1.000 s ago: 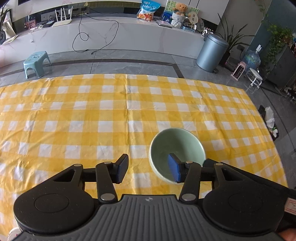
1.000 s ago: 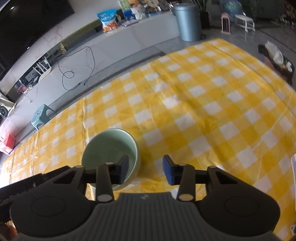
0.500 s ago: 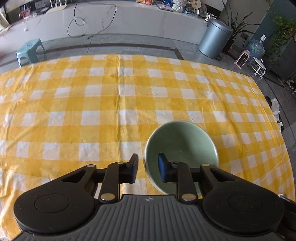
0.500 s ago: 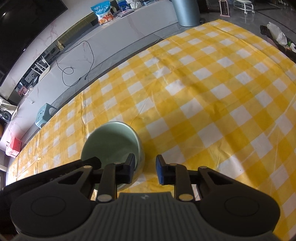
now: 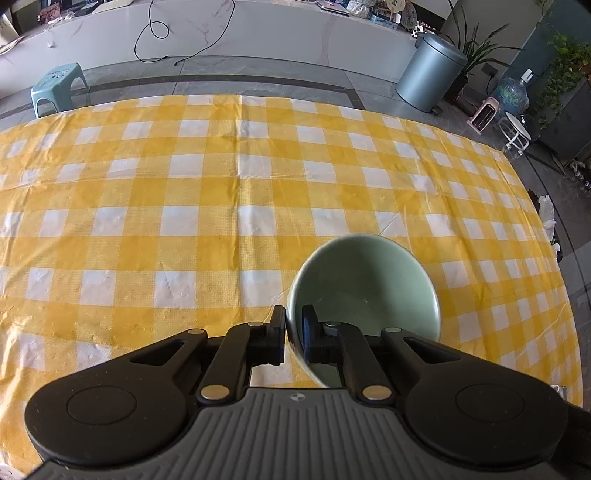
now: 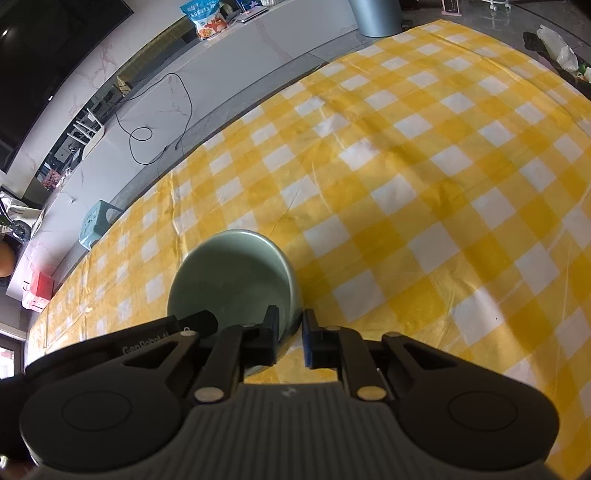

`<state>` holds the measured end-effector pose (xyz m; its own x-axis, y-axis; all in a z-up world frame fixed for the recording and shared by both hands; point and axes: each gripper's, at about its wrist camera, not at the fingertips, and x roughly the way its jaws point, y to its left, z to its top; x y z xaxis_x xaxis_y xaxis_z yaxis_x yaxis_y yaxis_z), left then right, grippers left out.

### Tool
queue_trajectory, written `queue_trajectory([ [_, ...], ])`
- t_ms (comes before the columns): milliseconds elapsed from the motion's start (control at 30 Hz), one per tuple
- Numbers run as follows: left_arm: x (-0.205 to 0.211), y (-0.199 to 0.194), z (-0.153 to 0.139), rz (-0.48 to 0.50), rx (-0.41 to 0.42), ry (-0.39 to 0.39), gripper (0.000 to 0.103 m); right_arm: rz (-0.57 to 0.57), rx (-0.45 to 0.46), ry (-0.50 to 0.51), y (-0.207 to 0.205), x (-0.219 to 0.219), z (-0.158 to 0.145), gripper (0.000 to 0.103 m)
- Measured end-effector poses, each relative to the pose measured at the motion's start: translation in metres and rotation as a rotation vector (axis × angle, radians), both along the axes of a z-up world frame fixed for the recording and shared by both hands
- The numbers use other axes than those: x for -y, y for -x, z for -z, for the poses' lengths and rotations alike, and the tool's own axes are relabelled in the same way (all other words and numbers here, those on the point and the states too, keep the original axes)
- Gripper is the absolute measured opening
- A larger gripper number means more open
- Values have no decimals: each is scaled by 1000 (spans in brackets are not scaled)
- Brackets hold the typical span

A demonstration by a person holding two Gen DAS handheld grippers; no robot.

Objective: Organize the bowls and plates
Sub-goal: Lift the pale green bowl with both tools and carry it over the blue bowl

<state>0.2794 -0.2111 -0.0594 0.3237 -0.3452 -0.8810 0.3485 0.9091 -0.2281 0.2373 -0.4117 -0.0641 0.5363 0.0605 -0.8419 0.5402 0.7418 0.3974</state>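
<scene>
A pale green bowl (image 5: 364,288) sits over the yellow-and-white checked tablecloth (image 5: 184,206). My left gripper (image 5: 293,328) is shut on the bowl's left rim, one finger inside and one outside. In the right wrist view the same bowl (image 6: 232,273) shows, and my right gripper (image 6: 290,332) is shut on its right rim, one finger inside and one outside. The other gripper's black body (image 6: 192,325) shows at the bowl's near left edge.
The table's far edge meets a grey tiled floor with a small teal stool (image 5: 59,83) and a grey bin (image 5: 430,74). A long white counter (image 5: 221,33) with cables runs behind. A white bag (image 6: 554,44) lies on the floor at right.
Both grippers went from open around the bowl's opposite rims to shut on them. The bowl now looks nearer and larger in both views.
</scene>
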Motion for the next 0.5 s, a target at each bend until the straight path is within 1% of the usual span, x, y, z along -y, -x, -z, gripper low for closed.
queue_trajectory([
  [100,-8,6,-10,-17,8,15,9,-10,31,1,6,-4,-10,10],
  [267,-28,24,-33,-59,39,30,10,-63,111,11,22,-17,-32,10],
  [500,-54,61,-63,-122,91,33,10,-141,177,-36,49,-36,-48,9],
])
